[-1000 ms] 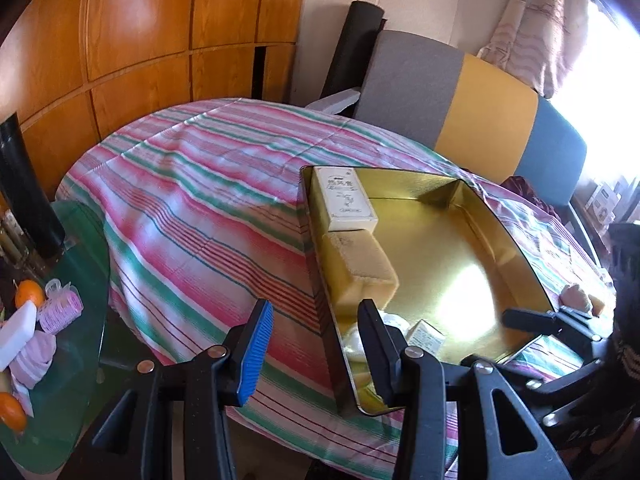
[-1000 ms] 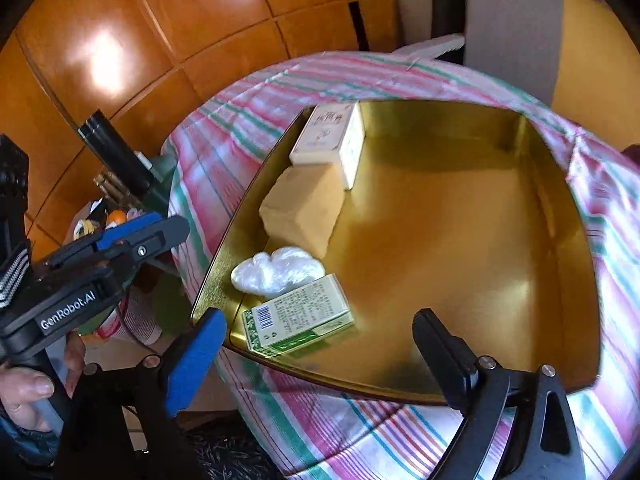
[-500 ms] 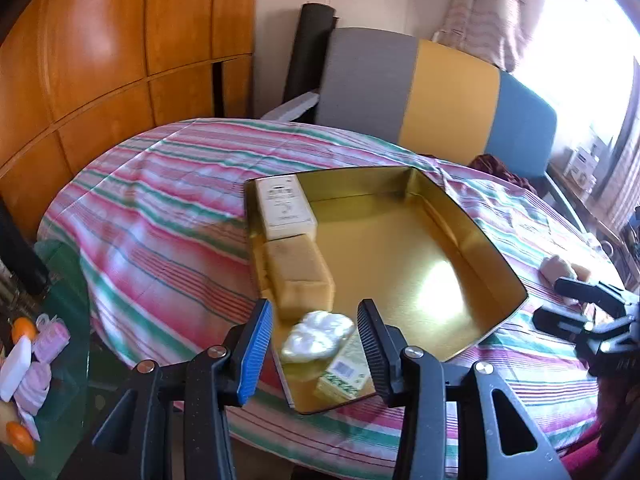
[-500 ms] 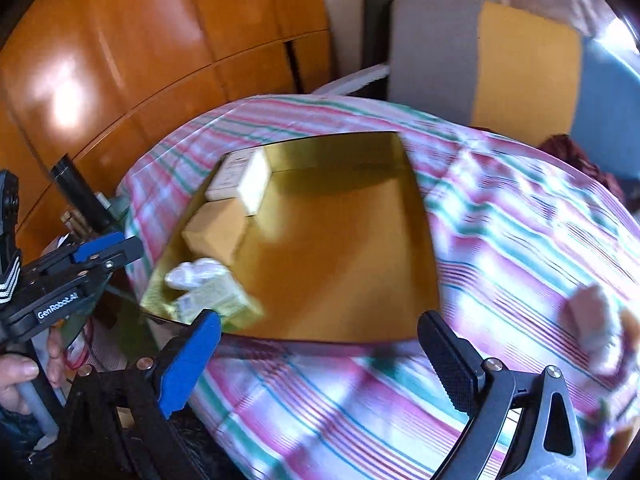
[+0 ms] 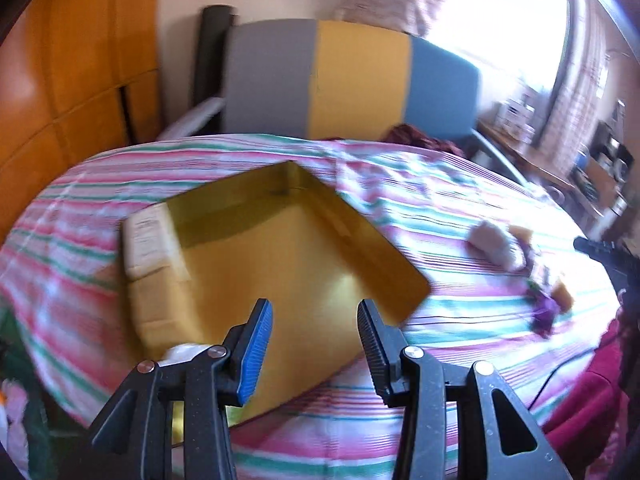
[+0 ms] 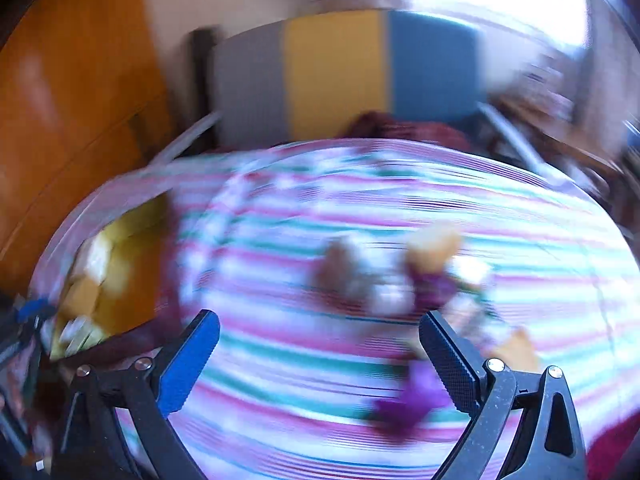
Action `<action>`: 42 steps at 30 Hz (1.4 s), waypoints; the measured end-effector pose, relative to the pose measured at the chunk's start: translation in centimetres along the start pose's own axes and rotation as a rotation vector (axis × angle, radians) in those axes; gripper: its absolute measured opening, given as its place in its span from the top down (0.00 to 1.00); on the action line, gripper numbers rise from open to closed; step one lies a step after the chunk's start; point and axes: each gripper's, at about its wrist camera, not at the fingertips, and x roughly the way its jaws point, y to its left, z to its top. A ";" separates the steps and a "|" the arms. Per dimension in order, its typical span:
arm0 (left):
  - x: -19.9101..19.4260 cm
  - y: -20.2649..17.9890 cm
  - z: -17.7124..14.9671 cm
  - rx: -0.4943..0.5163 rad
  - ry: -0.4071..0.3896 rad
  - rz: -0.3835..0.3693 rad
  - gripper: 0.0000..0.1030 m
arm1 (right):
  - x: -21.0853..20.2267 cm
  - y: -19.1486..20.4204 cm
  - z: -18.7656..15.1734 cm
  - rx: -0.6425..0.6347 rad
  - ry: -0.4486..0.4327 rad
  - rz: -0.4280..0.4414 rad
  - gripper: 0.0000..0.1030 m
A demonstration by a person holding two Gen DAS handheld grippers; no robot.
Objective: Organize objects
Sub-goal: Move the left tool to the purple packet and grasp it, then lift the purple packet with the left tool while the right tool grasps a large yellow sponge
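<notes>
The gold tray (image 5: 304,248) sits on the striped tablecloth (image 5: 400,208), and along its left wall we see a white box (image 5: 146,240) with dark print too blurred for us to read, a tan block (image 5: 160,304) just in front of it, and a white wad (image 5: 180,354) at the near corner, partly behind the gripper. Our left gripper (image 5: 314,344) hangs over the tray's near edge with its jaws part open and nothing between them. Well to the right of the tray, a loose cluster lies on the cloth: a pale lump (image 5: 494,242), small tan pieces (image 5: 560,294) and something purple (image 5: 546,312). Our right gripper (image 6: 320,360) hangs just short of that cluster, its jaws opening wide with only cloth between them. The right view is heavily smeared, so we can make out only colours there: a brownish lump (image 6: 340,264), a tan piece (image 6: 434,246), purple bits (image 6: 408,404). We find no legible brand or label in either view. A chair (image 5: 352,80) with grey, yellow and blue panels stands behind the table.
</notes>
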 end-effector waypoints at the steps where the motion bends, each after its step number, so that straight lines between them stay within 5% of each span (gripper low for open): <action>1: 0.5 -1.2 0.2 0.029 0.010 -0.031 0.57 | -0.5 -1.9 0.0 0.054 -0.013 -0.026 0.01; 8: 3.5 -10.0 0.7 0.217 0.080 -0.233 0.57 | -1.4 -11.1 -1.5 0.344 -0.056 -0.085 0.00; 10: 4.5 -12.4 0.6 0.264 0.099 -0.296 0.57 | -1.1 -13.1 -2.4 0.457 -0.065 -0.034 0.00; 19: 7.9 -22.2 -0.1 0.443 0.172 -0.469 0.57 | -1.7 -15.1 -3.1 0.593 -0.153 0.019 0.00; 30: 10.7 -30.5 -0.9 0.591 0.229 -0.558 0.57 | -2.0 -14.7 -3.3 0.581 -0.157 0.032 0.00; 34: 12.5 -33.0 -1.8 0.630 0.267 -0.531 0.57 | -1.8 -15.2 -3.4 0.607 -0.157 0.039 0.00; 42: 13.8 -30.8 -2.6 0.553 0.264 -0.494 0.68 | -1.5 -15.6 -3.5 0.630 -0.142 0.030 0.00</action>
